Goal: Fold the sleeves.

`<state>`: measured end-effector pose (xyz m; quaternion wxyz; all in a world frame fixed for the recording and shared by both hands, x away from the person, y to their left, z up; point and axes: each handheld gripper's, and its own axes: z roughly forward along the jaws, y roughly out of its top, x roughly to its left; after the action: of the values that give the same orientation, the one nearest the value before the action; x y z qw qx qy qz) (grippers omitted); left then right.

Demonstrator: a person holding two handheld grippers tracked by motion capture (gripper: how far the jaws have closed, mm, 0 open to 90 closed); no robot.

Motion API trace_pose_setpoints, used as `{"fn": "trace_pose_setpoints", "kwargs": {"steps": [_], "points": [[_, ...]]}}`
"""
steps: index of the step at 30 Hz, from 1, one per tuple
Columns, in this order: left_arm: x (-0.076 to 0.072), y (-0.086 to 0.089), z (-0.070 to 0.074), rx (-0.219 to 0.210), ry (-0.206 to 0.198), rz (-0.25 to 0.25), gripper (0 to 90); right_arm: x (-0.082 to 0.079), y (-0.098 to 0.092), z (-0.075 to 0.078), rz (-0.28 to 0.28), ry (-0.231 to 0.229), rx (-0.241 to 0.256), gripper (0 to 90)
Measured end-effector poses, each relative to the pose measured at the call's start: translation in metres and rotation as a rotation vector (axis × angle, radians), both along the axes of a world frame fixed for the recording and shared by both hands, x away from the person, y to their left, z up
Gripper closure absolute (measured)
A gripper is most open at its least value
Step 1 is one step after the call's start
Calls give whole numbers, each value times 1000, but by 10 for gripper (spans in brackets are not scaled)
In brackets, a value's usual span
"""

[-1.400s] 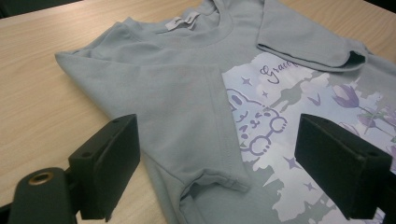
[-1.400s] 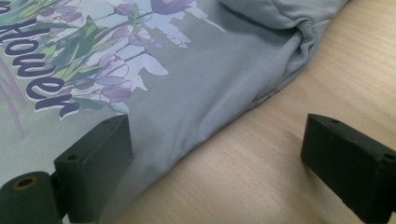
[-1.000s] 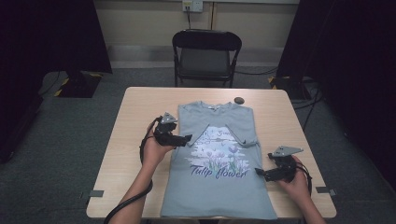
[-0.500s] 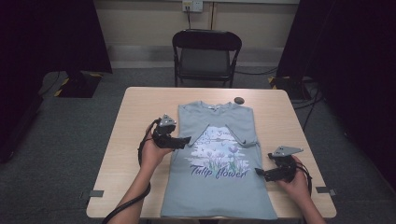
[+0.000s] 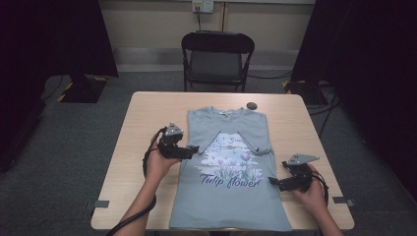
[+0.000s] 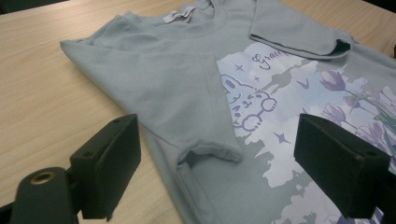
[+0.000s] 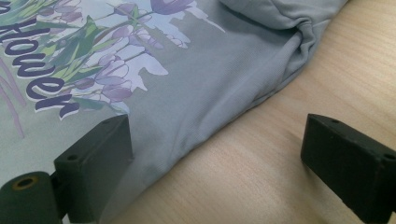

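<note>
Your grey tulip-print T-shirt (image 5: 228, 172) lies flat mid-table (image 5: 142, 123), both sleeves folded inward, while your left gripper (image 5: 193, 149) and right gripper (image 5: 273, 182) flank it, jaws spread, holding nothing.

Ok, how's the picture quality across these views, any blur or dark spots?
High view: evenly lit table, dark room sides, T-shirt print readable. Left gripper view: shirt sharp, near tongs soft. Right gripper view: wood grain clear, the tongs blurred, slight edge stretching.
</note>
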<state>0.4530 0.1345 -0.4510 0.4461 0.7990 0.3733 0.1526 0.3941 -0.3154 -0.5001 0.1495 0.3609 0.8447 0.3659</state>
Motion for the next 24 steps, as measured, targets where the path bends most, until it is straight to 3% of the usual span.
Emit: {"fn": "trace_pose_setpoints", "kwargs": {"steps": [24], "points": [[-11, 11, -8, 7, 7, 8, 149, 0, 0, 0, 0, 0, 0, 80]]}}
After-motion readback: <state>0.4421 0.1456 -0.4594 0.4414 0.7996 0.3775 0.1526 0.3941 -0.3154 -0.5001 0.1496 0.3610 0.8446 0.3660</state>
